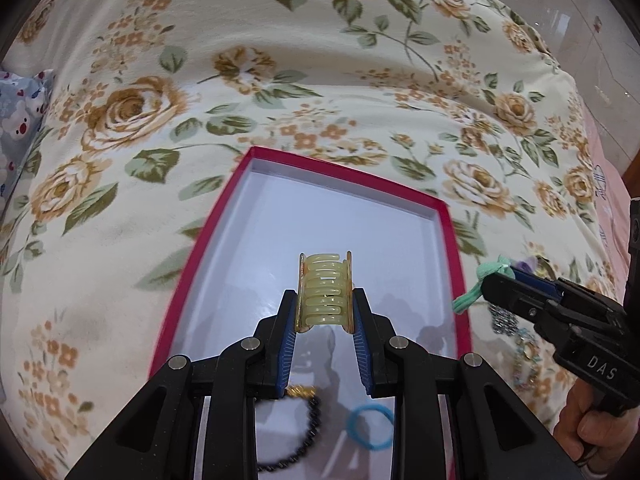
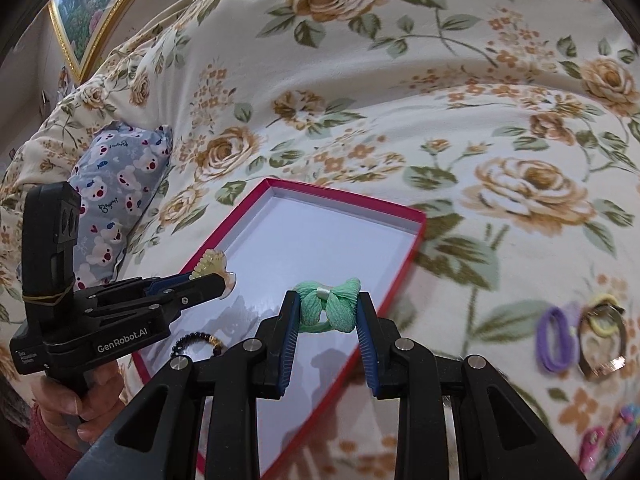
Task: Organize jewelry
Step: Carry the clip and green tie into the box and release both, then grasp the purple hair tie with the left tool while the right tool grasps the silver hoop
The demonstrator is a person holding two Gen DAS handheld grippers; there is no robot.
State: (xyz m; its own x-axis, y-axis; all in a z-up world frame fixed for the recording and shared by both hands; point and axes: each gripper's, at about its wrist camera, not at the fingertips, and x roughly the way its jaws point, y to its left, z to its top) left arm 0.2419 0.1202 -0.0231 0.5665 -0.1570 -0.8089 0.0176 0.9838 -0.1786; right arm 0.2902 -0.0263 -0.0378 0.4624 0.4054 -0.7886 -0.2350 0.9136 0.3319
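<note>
A shallow red-rimmed box (image 1: 452, 240) with a white floor lies on the floral bedspread; it also shows in the right wrist view (image 2: 416, 236). My left gripper (image 1: 325, 304) is shut on a yellow hair claw clip (image 1: 325, 292) and holds it over the box; the clip also shows in the right wrist view (image 2: 212, 264). My right gripper (image 2: 329, 312) is shut on a green bow hair tie (image 2: 329, 306) at the box's right edge; the tie also shows in the left wrist view (image 1: 480, 284). A black bead bracelet (image 1: 312, 420) and a blue hair ring (image 1: 370, 426) lie inside the box.
On the bedspread right of the box lie a purple hair tie (image 2: 554, 340), a yellow tie with a gold ring piece (image 2: 604, 332) and colourful clips (image 2: 612, 440). A silver chain piece (image 1: 505, 318) lies there too. A bear-print pillow (image 2: 120, 184) sits at the left.
</note>
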